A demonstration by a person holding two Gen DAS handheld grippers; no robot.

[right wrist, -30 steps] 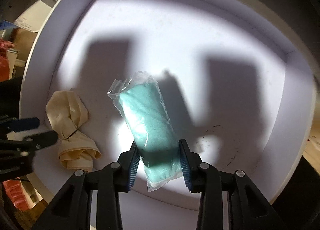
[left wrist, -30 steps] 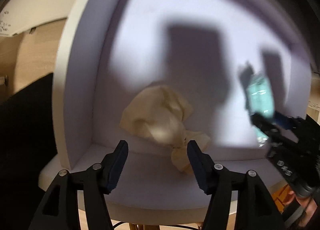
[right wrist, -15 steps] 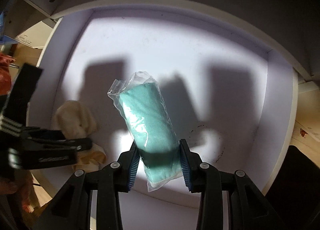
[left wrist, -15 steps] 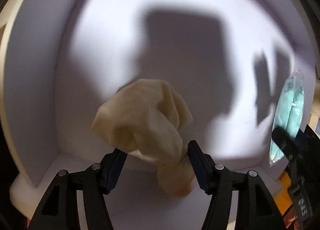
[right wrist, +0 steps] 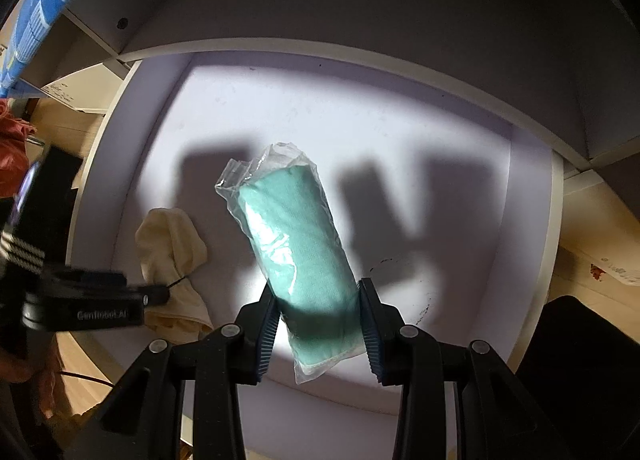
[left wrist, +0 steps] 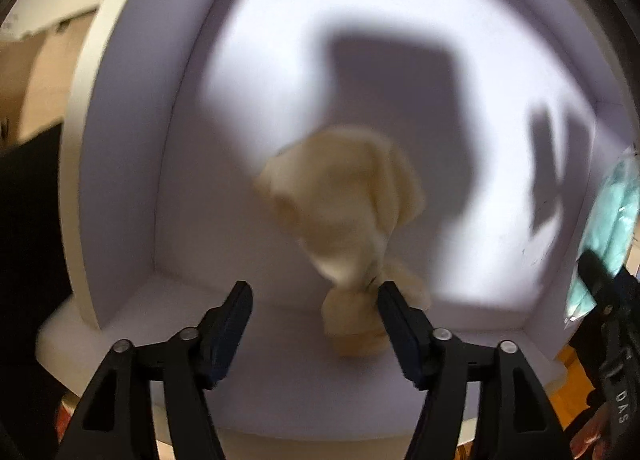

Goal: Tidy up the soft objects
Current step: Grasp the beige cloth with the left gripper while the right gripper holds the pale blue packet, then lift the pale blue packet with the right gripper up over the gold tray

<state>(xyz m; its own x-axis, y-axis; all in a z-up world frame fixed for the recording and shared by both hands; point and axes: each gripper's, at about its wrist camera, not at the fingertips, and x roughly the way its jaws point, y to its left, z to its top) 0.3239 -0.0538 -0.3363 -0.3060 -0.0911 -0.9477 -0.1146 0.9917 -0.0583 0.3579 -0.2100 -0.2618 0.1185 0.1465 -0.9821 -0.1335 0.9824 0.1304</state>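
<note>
A crumpled cream cloth (left wrist: 344, 195) lies on the floor of a white open box (left wrist: 120, 139), close to its near wall. My left gripper (left wrist: 314, 300) hangs over it with its jaws opening. The cloth's knotted end sits between them beside the right finger, and the left pad is well clear of it. My right gripper (right wrist: 318, 308) is shut on a teal cloth sealed in a clear plastic bag (right wrist: 296, 244) and holds it above the box. The right wrist view shows the cream cloth (right wrist: 168, 236) at the box's left, with the left gripper (right wrist: 100, 296) over it.
The box's raised walls (right wrist: 532, 219) enclose the lit floor, and a white shelf board (right wrist: 360, 19) overhangs its far side. A wooden surface (right wrist: 600, 227) lies to the right, with orange fabric (right wrist: 12, 147) at the far left. The box floor right of the cream cloth is bare.
The left jaws have spread wider around the cream cloth, and the gripper has sunk a little. The right gripper has risen with the teal bag, so the box looks farther away.
</note>
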